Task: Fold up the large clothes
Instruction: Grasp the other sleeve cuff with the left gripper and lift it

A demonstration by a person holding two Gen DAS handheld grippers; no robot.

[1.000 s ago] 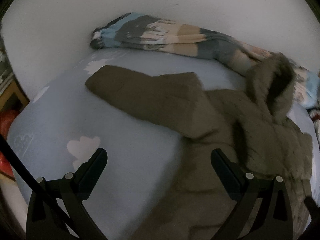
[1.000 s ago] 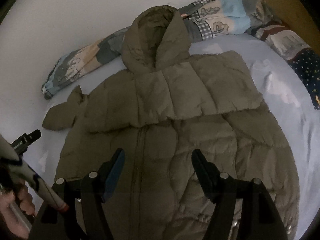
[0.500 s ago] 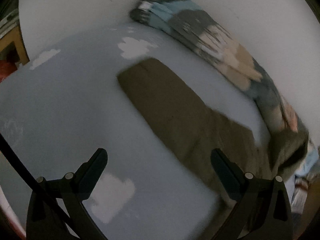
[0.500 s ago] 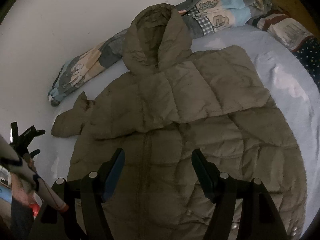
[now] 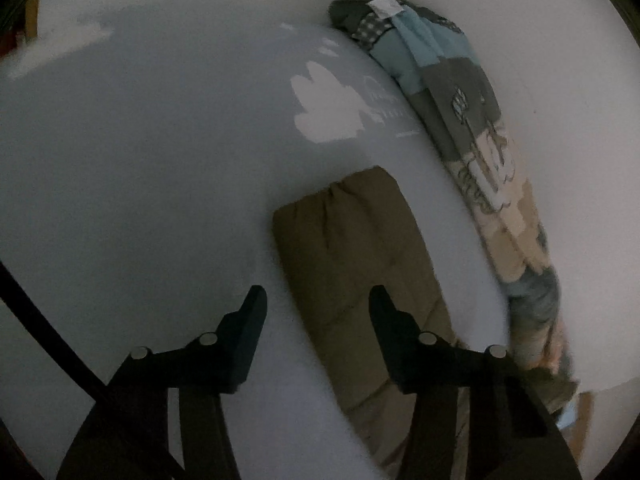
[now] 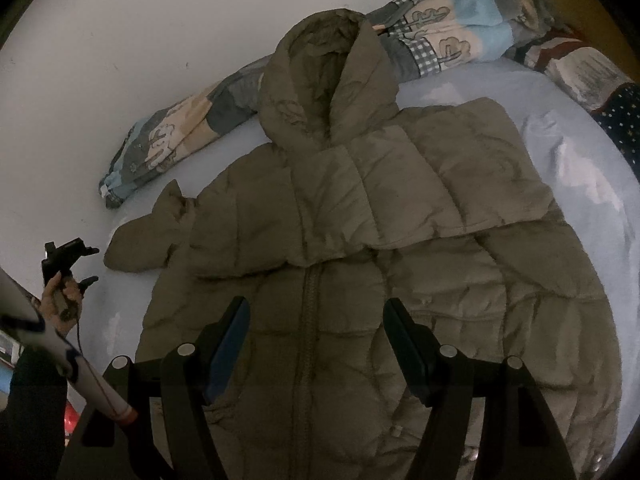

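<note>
An olive hooded puffer jacket (image 6: 360, 240) lies front up on the pale blue bed, hood toward the wall. Its right sleeve is folded across the chest. Its left sleeve (image 5: 352, 248) lies stretched out to the side, cuff end toward the bed's far part. My left gripper (image 5: 316, 304) is open and empty, hovering just above that sleeve near the cuff; it also shows small in the right wrist view (image 6: 76, 264). My right gripper (image 6: 316, 320) is open and empty above the jacket's zip at the waist.
A rolled patchwork quilt (image 5: 472, 152) lies along the white wall behind the jacket and shows in the right wrist view (image 6: 440, 48) too. The bed sheet (image 5: 140, 180) has white cloud prints. A dark starred cloth (image 6: 624, 128) lies at the far right.
My left gripper has swung left and come down over the outstretched sleeve's cuff end, and its jaws have narrowed. My right gripper has stayed nearly still above the jacket.
</note>
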